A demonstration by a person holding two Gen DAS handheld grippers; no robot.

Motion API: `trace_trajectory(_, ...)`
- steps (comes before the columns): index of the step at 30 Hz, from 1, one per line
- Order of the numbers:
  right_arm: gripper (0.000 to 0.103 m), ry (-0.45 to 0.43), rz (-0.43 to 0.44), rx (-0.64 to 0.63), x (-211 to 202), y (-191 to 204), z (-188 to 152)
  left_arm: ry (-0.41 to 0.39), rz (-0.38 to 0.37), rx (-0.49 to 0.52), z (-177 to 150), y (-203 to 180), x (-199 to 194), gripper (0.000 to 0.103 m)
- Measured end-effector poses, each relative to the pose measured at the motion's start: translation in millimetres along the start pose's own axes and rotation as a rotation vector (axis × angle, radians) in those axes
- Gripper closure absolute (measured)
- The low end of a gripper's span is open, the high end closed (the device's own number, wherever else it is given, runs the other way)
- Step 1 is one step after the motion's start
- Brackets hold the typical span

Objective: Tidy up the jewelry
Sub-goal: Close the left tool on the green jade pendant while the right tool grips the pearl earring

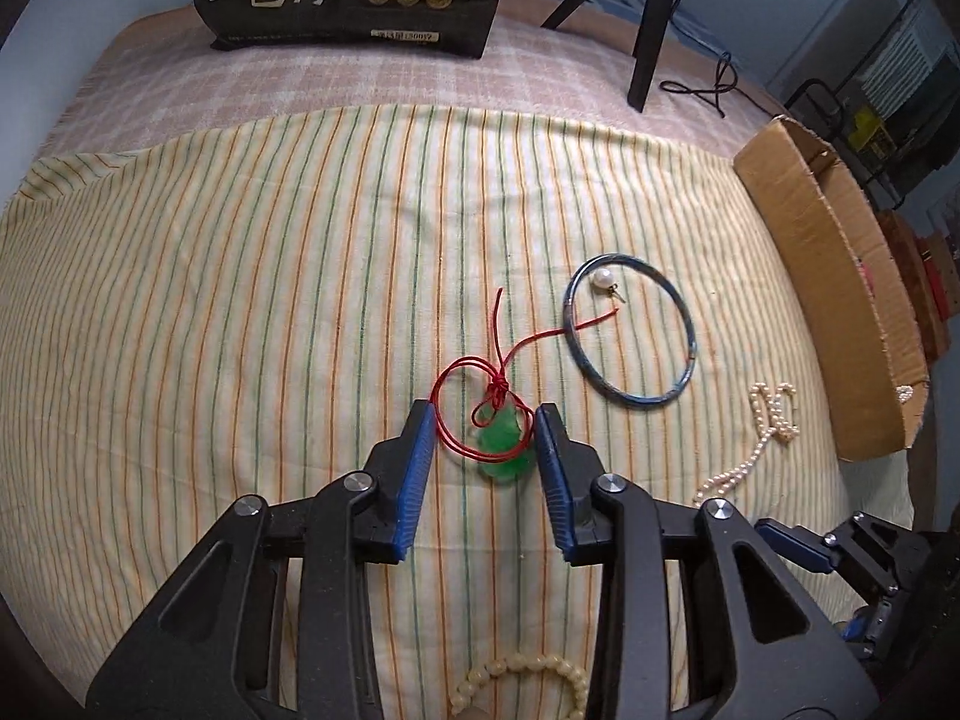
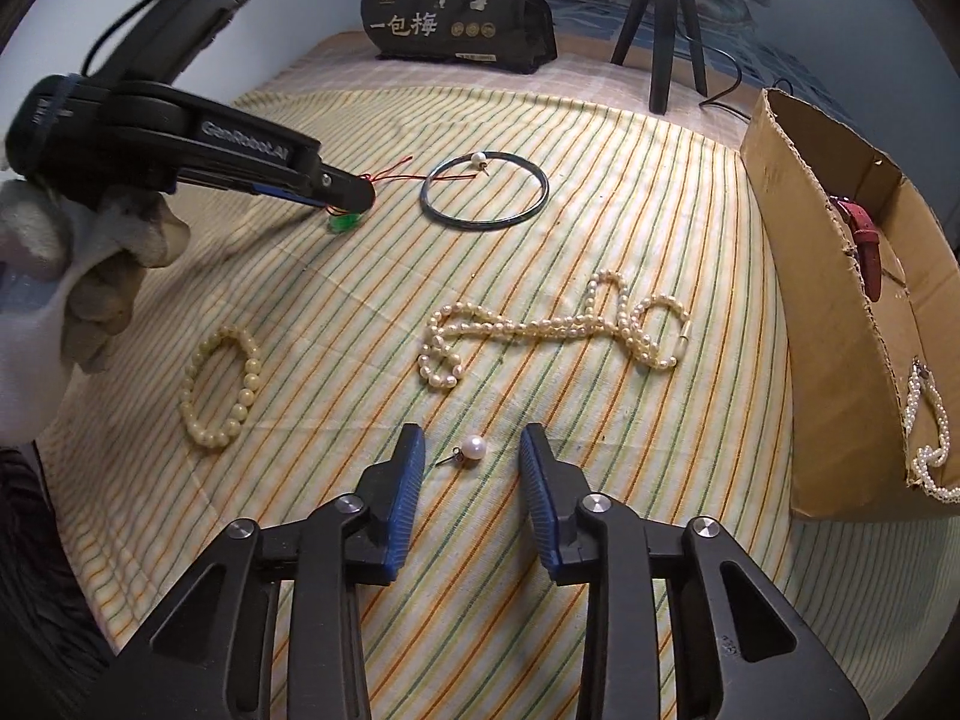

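Green pendant [image 1: 503,443] lay between the left claw's [image 1: 485,420] wide jaws. The right claw [image 2: 472,443] gaped around a pearl earring [image 2: 471,446].

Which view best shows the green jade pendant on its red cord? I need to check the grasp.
The left wrist view: the green jade pendant on its red cord lies whole between the open left gripper fingers. The right wrist view shows only a green sliver under that gripper's tip.

Left tongs [image 1: 485,420] spread wide, right tongs [image 2: 472,444] likewise parted
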State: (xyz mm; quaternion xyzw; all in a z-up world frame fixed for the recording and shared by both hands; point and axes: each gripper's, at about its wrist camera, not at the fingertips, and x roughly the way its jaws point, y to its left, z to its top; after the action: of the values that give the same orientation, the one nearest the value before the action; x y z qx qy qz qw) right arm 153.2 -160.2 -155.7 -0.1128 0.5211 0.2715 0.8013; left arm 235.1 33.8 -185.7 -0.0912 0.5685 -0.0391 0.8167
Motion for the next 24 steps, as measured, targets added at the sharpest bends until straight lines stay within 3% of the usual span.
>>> trace_trajectory(4,0.074,0.002,-0.004,-0.009,1.1,0.1,0.9,-0.004,0.015,0.020,1.6,-3.2,3.9,0.070)
trace_trajectory(8,0.079,0.003,-0.018,-0.027,1.7,1.8,0.9,-0.017,0.049,0.038,0.7,-7.0,5.6,0.086)
trace_trajectory(10,0.082,0.004,-0.022,-0.031,1.9,2.1,0.9,-0.023,0.068,0.052,0.7,-9.1,5.7,0.090)
trace_trajectory(17,0.097,0.010,-0.021,-0.026,2.1,-1.5,1.8,-0.040,0.076,0.054,-1.5,-8.4,0.0,0.091)
trace_trajectory(24,0.097,-0.003,-0.018,-0.011,-2.5,-3.5,1.5,-0.078,0.056,0.021,1.2,2.0,-19.5,0.091)
